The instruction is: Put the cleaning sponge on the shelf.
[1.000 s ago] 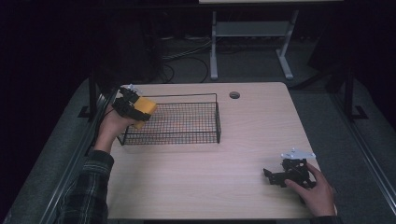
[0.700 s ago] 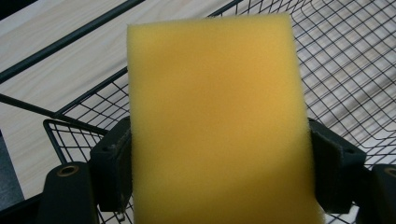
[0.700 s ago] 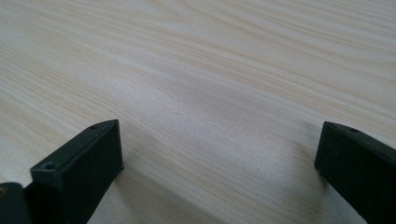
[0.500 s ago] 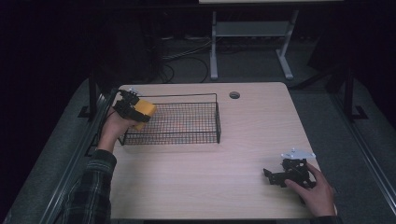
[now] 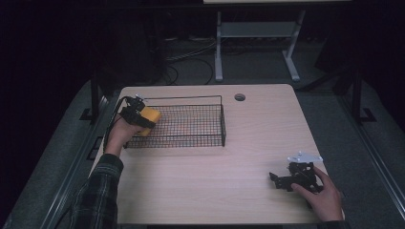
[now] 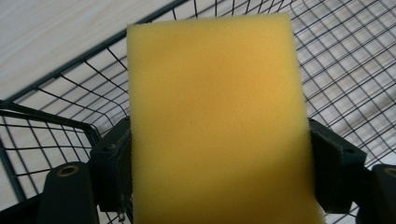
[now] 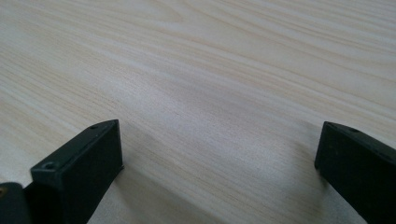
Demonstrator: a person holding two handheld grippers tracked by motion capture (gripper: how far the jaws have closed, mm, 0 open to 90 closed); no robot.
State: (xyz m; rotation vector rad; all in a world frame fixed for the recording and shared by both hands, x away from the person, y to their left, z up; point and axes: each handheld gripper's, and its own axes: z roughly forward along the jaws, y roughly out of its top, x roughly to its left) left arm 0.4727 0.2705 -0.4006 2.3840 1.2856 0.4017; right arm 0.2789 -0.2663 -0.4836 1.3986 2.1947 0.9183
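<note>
Left tool (image 5: 143,119) clamping yellow sponge (image 6: 217,121), mesh basket (image 6: 56,102) beneath, close-up.

A table (image 5: 215,191) of pale wood grain is seen at the centre of the scene, with rounded corners. A round hole (image 5: 239,97) with a dark ring is set near its far edge, a little right of the middle. Beyond the far edge, a white frame (image 5: 253,33) on two legs is placed on the dark floor (image 5: 334,109), and black cables (image 5: 191,59) are looped on the floor to the left of it. Grey rails (image 5: 377,148) are laid along the floor at the right side of the table, and a dark stand (image 5: 95,95) is seen at its far left corner.
</note>
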